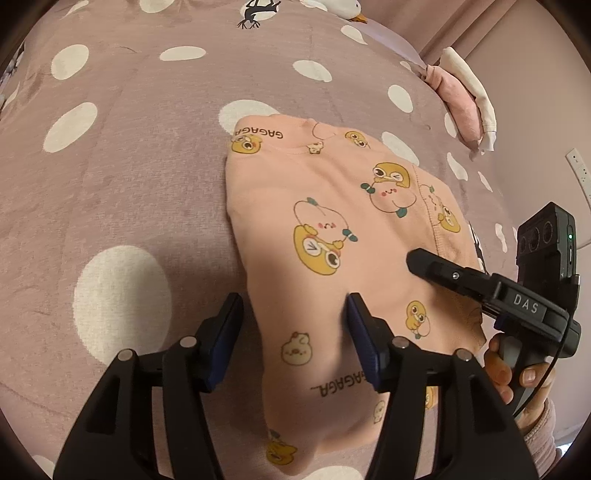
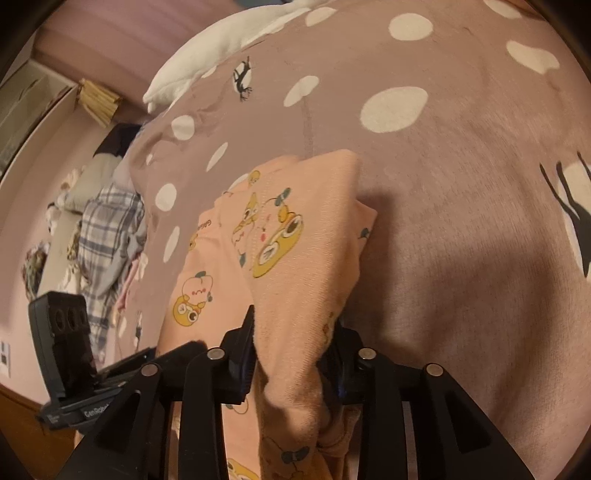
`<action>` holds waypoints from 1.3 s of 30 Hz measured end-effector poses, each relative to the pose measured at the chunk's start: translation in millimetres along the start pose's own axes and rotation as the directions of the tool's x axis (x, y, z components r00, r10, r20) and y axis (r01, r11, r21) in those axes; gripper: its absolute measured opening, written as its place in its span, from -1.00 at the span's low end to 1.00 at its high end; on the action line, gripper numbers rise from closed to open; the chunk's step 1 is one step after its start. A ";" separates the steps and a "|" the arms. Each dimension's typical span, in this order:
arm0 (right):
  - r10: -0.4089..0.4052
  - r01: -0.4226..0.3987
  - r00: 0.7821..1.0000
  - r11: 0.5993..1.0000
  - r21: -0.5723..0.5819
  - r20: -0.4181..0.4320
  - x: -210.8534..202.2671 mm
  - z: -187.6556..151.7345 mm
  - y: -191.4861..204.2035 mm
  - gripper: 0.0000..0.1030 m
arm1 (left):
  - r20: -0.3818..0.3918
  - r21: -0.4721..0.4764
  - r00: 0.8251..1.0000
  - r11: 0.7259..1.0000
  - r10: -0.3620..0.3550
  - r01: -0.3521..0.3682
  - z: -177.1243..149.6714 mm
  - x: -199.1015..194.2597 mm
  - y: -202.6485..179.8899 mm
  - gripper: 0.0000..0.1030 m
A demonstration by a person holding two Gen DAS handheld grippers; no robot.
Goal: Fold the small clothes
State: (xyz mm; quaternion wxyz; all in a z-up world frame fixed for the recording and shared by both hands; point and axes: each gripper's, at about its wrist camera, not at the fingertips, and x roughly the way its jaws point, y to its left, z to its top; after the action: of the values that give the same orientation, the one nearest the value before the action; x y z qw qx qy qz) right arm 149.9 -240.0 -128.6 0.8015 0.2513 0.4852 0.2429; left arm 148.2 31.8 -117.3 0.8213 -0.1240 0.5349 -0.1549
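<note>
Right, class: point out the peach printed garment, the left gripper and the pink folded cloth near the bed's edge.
peach printed garment [image 1: 325,206]: left wrist view, on its flat middle panel.
left gripper [image 1: 295,332]: left wrist view, midway between its fingertips.
pink folded cloth [image 1: 460,101]: left wrist view, on its pink upper face.

A home bedroom: a bed [image 1: 129,166] with a mauve spotted cover fills both views, a white pillow [image 2: 221,40] lies at its far end, and plaid clothing [image 2: 107,236] is heaped beside pink walls [image 2: 110,29].

Folded peach garment [image 1: 332,221] on dotted bed cover [image 1: 129,166]; left gripper [image 1: 293,339] parted astride its near edge; right gripper [image 1: 421,264] resting on top.
</note>
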 end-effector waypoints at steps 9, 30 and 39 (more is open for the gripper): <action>0.014 -0.014 1.000 0.999 0.029 0.004 -0.7 0.7 -2.5 -0.38 | 0.003 -0.003 1.000 1.000 0.007 -0.007 -5.7 -3.7 1.4 0.17; 0.000 -0.002 0.999 0.997 0.078 0.036 -14.5 1.9 -21.2 -0.38 | 0.017 0.018 0.999 0.999 0.044 -0.044 -18.5 -13.0 6.5 0.25; -0.023 0.020 0.999 0.998 0.067 0.043 -15.7 2.4 -19.1 -0.38 | 0.027 0.030 0.997 0.997 0.067 -0.068 -24.5 -18.1 8.4 0.27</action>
State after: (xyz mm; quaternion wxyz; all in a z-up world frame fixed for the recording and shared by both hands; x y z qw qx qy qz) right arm 148.3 -264.9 -129.5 0.8057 0.2778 0.4780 0.2124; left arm 119.9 45.6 -114.9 0.8348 -0.0952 0.5254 -0.1337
